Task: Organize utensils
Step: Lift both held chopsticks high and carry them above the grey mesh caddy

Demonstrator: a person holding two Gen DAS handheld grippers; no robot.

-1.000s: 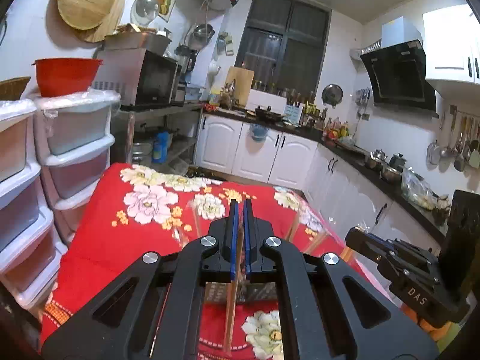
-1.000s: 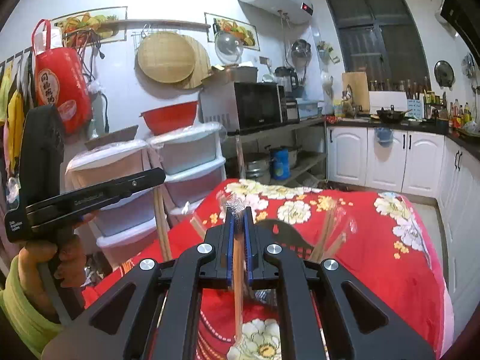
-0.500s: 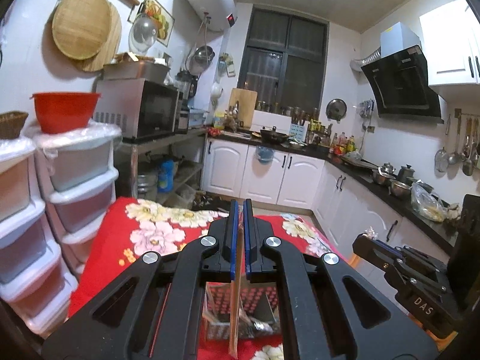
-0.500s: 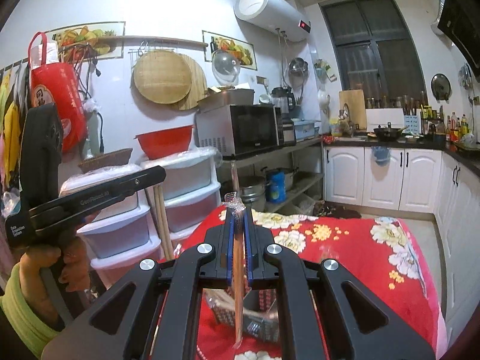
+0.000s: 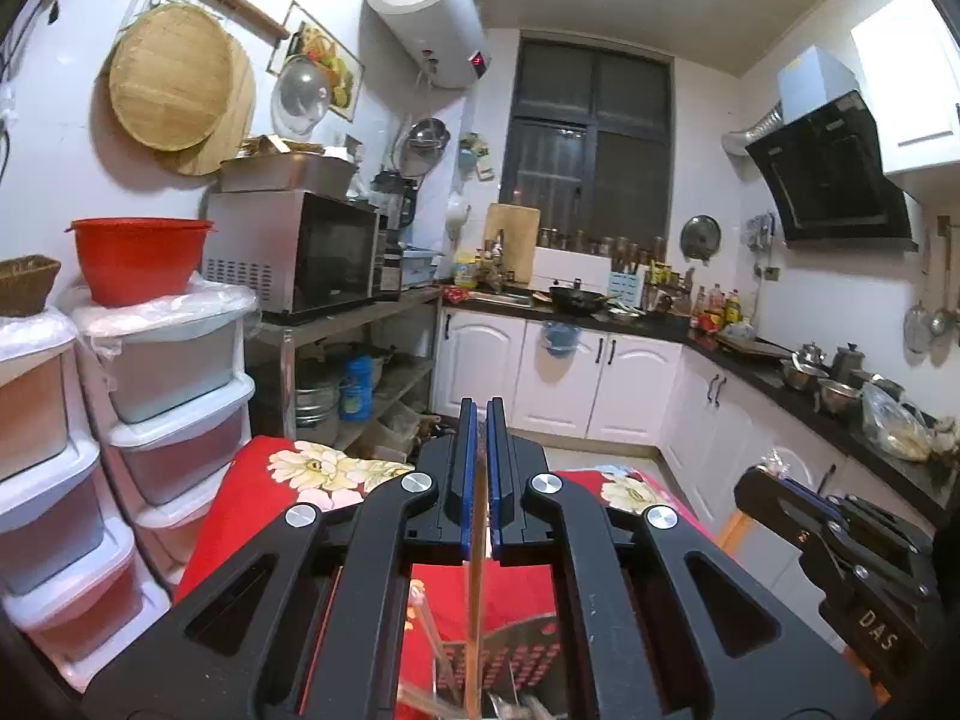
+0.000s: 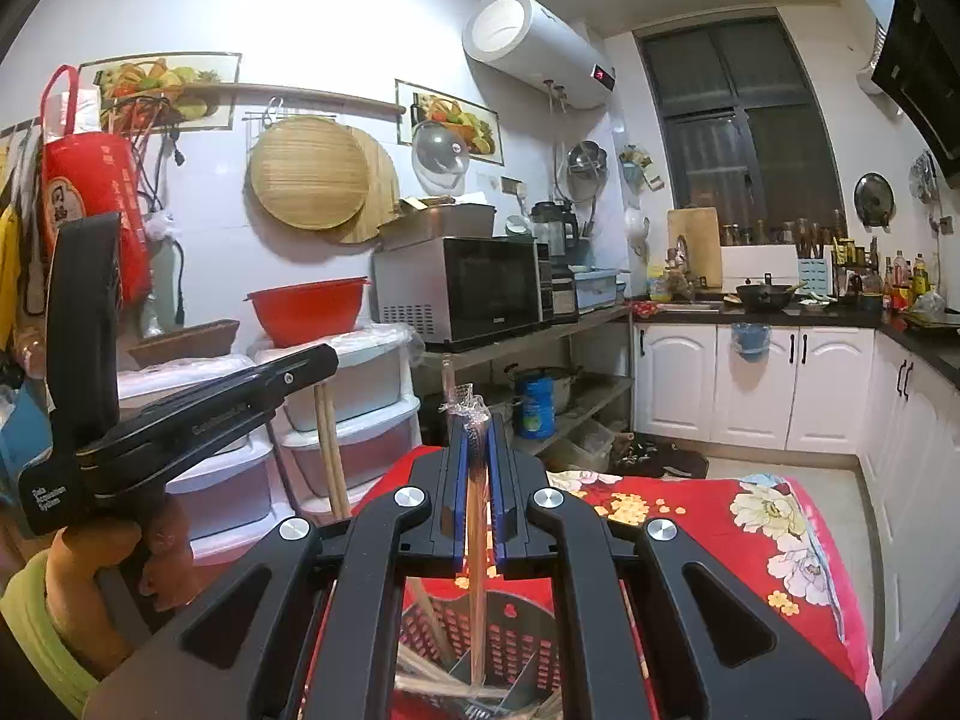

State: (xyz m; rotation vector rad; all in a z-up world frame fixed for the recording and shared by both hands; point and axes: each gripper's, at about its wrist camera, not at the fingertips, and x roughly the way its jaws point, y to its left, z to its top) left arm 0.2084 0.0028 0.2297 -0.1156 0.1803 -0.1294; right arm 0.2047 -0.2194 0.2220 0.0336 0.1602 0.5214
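Red floral tablecloth [image 6: 774, 516] covers the table, with a perforated utensil basket [image 6: 510, 630] on it below both grippers. Left gripper [image 5: 478, 480] clamped on a chopstick [image 5: 474, 612], right gripper [image 6: 475, 492] clamped on plastic-wrapped chopsticks [image 6: 477, 612]; both reach down into the basket.

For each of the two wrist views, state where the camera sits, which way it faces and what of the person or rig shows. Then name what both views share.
Left wrist: on the left gripper, facing the window wall; right gripper at right.
Right wrist: on the right gripper, facing the microwave wall; left gripper and hand at left.
Shared: each clamps chopsticks above the perforated holder; red tablecloth.
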